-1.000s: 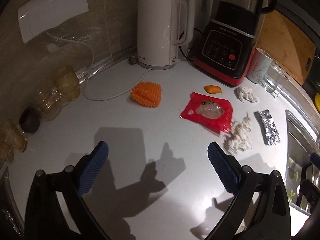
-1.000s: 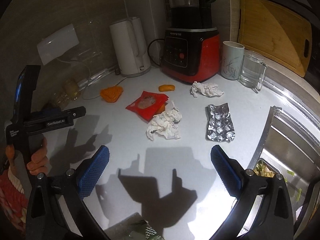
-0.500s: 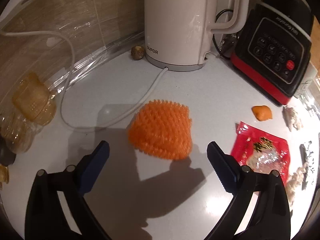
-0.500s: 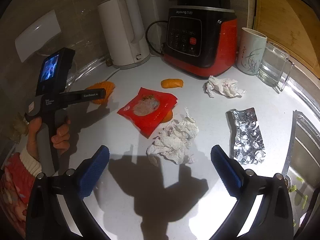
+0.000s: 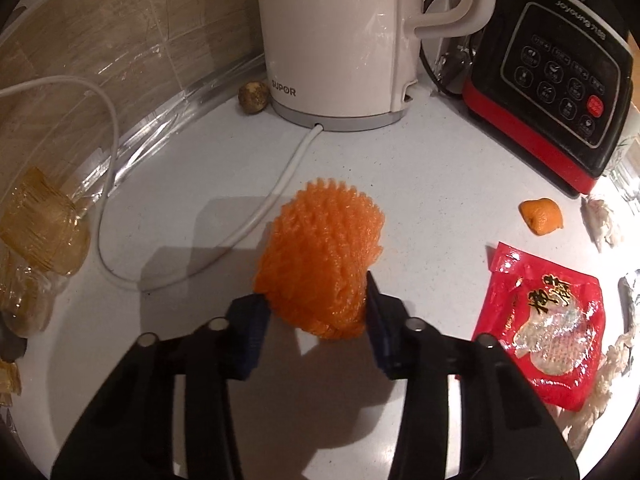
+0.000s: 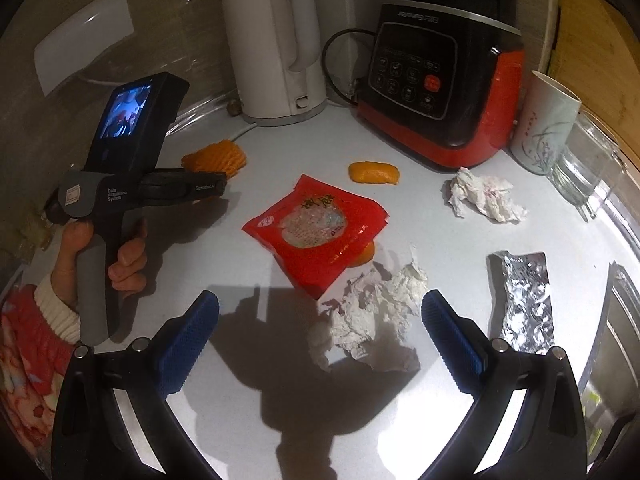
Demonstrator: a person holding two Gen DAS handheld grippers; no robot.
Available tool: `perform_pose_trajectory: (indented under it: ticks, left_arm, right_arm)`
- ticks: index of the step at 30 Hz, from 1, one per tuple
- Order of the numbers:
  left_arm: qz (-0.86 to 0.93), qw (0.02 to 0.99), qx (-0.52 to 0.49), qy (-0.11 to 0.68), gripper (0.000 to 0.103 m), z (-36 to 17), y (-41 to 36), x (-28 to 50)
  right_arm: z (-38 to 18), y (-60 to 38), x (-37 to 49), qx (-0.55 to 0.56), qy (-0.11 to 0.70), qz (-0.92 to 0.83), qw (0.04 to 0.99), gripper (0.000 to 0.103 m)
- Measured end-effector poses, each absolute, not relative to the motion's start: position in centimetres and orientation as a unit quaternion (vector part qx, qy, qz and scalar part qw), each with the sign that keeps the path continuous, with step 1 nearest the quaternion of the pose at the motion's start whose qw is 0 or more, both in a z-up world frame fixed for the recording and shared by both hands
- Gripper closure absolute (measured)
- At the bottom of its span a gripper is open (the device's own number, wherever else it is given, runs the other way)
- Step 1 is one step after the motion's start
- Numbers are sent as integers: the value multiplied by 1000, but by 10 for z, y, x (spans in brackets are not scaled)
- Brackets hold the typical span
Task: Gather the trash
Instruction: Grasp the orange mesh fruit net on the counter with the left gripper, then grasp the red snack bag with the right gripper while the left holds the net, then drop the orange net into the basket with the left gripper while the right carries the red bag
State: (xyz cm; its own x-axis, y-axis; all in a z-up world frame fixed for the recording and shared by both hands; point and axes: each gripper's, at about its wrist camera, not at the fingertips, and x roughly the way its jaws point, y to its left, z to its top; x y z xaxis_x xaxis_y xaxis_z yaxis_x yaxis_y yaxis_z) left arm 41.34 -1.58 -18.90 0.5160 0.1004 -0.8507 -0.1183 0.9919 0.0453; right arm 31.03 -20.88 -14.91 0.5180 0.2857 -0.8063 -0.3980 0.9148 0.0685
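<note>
The left claw (image 5: 316,316) is seen closing around the near end of an orange foam fruit net (image 5: 322,264), its blue pads set against the net's two sides on the white tabletop (image 5: 420,184). The right claw (image 6: 320,336) is held wide apart, nothing gripped, above a crumpled white tissue (image 6: 372,316) lying between its fingers. Just right of it a silver blister pack (image 6: 524,296) is found; just beyond the tissue, a red snack wrapper (image 6: 320,228), under whose far-right edge an orange scrap is partly hidden. The net's underside is hidden by the claw. Farther off lie a piece of orange peel (image 6: 374,173) and a second tissue (image 6: 484,196). At the back stand a white kettle (image 5: 340,36), its cord (image 5: 256,216) trailing just left of the net, a red-and-black blender base (image 6: 440,96), a cup (image 6: 546,120) and a glass (image 6: 584,168), cut off at the edge.
</note>
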Motion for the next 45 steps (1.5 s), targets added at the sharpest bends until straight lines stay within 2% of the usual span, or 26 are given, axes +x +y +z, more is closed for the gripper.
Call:
perform_pose_trajectory:
  ticks: [8, 14, 20, 26, 28, 31, 37, 45]
  left_arm:
    - [41, 876, -44, 479, 76, -175, -11, 380]
    - [38, 876, -58, 477, 77, -176, -5, 357]
    - [38, 873, -83, 479, 77, -178, 10, 347]
    - [52, 871, -93, 479, 77, -176, 18, 337]
    - [54, 871, -94, 480, 77, -176, 19, 335]
    - [56, 870, -97, 479, 77, -175, 19, 333]
    - [54, 871, -100, 477, 77, -174, 20, 331]
    - [52, 877, -107, 465, 77, -160, 26, 317]
  right_arm:
    - [-165, -164, 348, -215, 431, 305, 822, 2]
    - [-186, -147, 381, -307, 430, 339, 778, 3]
    - [-204, -142, 408, -344, 463, 371, 728, 23]
    - [-203, -140, 421, -340, 475, 385, 715, 42]
    - [-201, -138, 424, -335, 476, 388, 715, 53]
    - [-198, -136, 430, -322, 477, 391, 718, 59]
    - [-194, -138, 425, -297, 474, 385, 734, 67]
    - [-166, -150, 416, -230, 449, 369, 780, 67]
